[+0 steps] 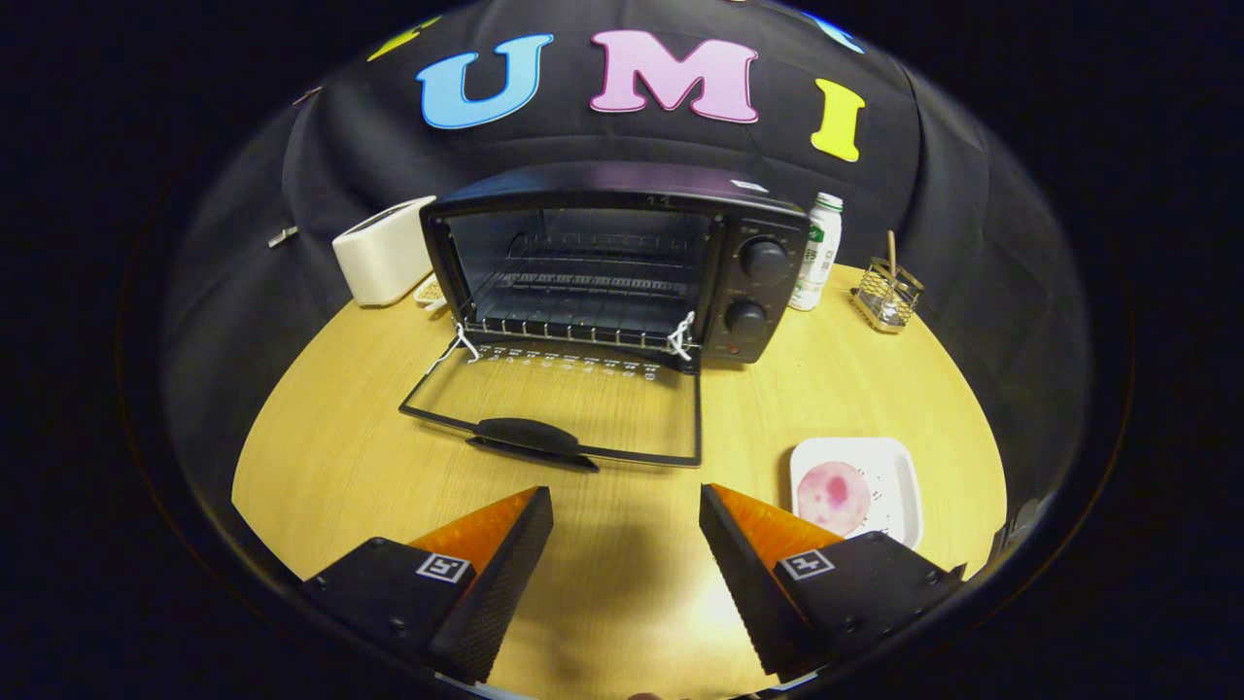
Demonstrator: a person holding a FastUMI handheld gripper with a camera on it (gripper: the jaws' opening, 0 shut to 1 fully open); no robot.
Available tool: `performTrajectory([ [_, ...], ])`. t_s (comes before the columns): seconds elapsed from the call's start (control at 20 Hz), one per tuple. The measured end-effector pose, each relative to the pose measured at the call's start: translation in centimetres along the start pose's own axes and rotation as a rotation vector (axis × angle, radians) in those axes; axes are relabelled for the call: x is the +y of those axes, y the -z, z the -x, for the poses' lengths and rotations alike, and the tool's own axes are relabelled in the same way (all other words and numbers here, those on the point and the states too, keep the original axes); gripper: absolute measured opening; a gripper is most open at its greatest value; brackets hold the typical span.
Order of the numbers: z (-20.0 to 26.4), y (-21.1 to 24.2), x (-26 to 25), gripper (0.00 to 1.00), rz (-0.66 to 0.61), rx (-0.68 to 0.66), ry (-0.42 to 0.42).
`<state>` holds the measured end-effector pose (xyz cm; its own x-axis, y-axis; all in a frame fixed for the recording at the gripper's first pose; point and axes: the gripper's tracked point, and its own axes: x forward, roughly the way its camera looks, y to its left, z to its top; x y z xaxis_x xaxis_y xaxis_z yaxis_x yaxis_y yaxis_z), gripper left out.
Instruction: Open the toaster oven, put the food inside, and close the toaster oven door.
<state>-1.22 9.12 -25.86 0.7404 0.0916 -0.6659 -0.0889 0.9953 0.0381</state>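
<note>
Nearest the camera, the gripper [626, 506] hangs above the table [622, 583], fingers spread wide, nothing between them. Both fingers angle inward toward their tips, orange on top, black ribbed pads on the inner faces. A square marker sits on each finger base. Bare tabletop shows in the gap. Gripper is level, pointed straight at the oven, tilted slightly down at the wood.

Just right of the right finger: a white plate [899, 476], roughly square, flat on the table. The food [833, 497] lies on the plate's near-left part, a round pink slice with darker blotches. The right finger's tip is near the plate's left edge but apart from it.

Just ahead of the fingertips: the oven door [559, 413], fully open, lying flat on the table, glass panel showing the wood through it. Its dark handle [530, 436] is on the near edge, closest to the left finger.

Beyond the door: the toaster oven [622, 262], black, cavity open, wire rack visible inside. Two knobs stacked on its right panel. White cords are tied at both lower front corners of the opening.

Left of the oven: a white toaster [384, 251], near its side. Right of the oven: a white bottle [816, 251] with green print, upright, just beside it. Further right: a small wire basket [886, 292] with a stick standing in it.
</note>
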Motion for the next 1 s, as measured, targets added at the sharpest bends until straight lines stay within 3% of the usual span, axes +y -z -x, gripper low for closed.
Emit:
performTrajectory([
  [0.25,3.1,-2.5,-8.0,0.99,-0.036,-0.021,0.049],
  [0.45,4.4,-1.9,-14.9,0.99,-0.010,0.037,0.107],
  [0.75,4.0,1.8,-22.6,0.99,-0.019,0.246,0.110],
  [1.0,1.4,5.1,-25.5,0.99,-0.002,0.353,0.080],
])
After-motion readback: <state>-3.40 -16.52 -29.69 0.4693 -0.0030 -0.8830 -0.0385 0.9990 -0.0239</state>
